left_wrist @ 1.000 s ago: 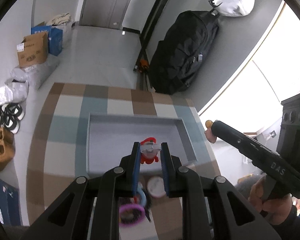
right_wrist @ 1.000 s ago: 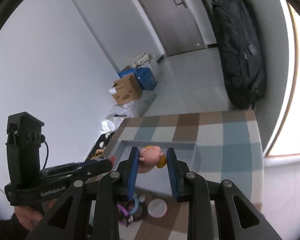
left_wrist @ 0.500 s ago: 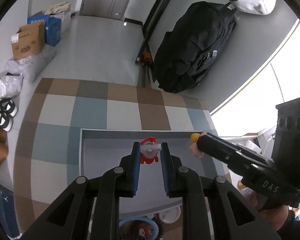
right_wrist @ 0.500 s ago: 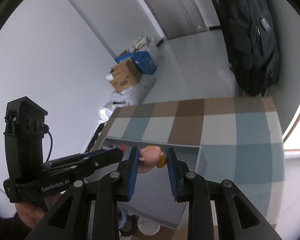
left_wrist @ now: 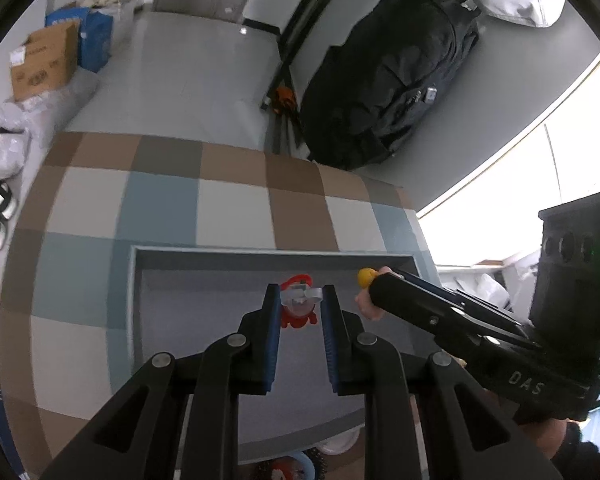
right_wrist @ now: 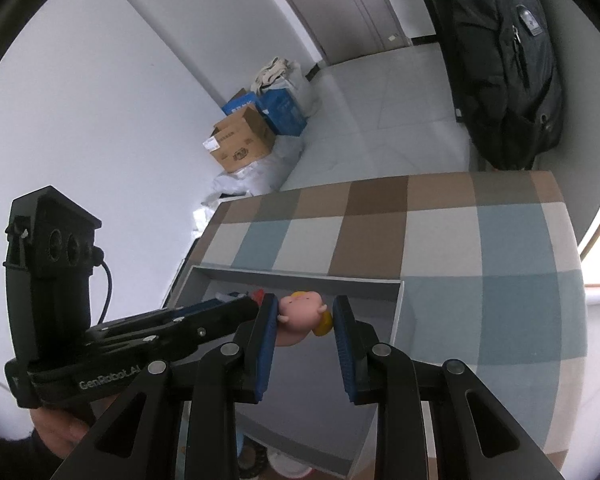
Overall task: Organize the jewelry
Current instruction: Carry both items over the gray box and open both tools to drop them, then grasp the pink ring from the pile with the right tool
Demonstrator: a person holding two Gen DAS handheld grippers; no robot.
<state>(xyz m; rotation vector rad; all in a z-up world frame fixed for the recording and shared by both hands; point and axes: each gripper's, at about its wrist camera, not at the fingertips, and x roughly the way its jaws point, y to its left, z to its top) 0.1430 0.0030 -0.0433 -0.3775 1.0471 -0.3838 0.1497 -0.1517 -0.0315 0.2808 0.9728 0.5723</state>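
My left gripper (left_wrist: 300, 300) is shut on a small red and white charm (left_wrist: 298, 308), which hangs over the inside of a shallow grey tray (left_wrist: 220, 251). My right gripper (right_wrist: 305, 312) is shut on a pink figure with a yellow part (right_wrist: 302, 316), held above the same tray (right_wrist: 300, 274) near its right wall. In the left wrist view the right gripper (left_wrist: 374, 284) comes in from the right with the pink and yellow figure (left_wrist: 365, 278) at its tip. The left gripper (right_wrist: 254, 302) shows in the right wrist view, close beside the right one.
The tray lies on a checked brown, blue and white tablecloth (left_wrist: 236, 216). A blue bowl (left_wrist: 296, 464) and a white round lid (left_wrist: 340, 444) sit just in front of the tray. A black backpack (left_wrist: 388, 80) and a cardboard box (left_wrist: 44, 64) are on the floor beyond.
Both grippers have come forward and down over the tray, each still shut on its piece. The tray now fills the lower view and the bowls have slid almost out of sight.
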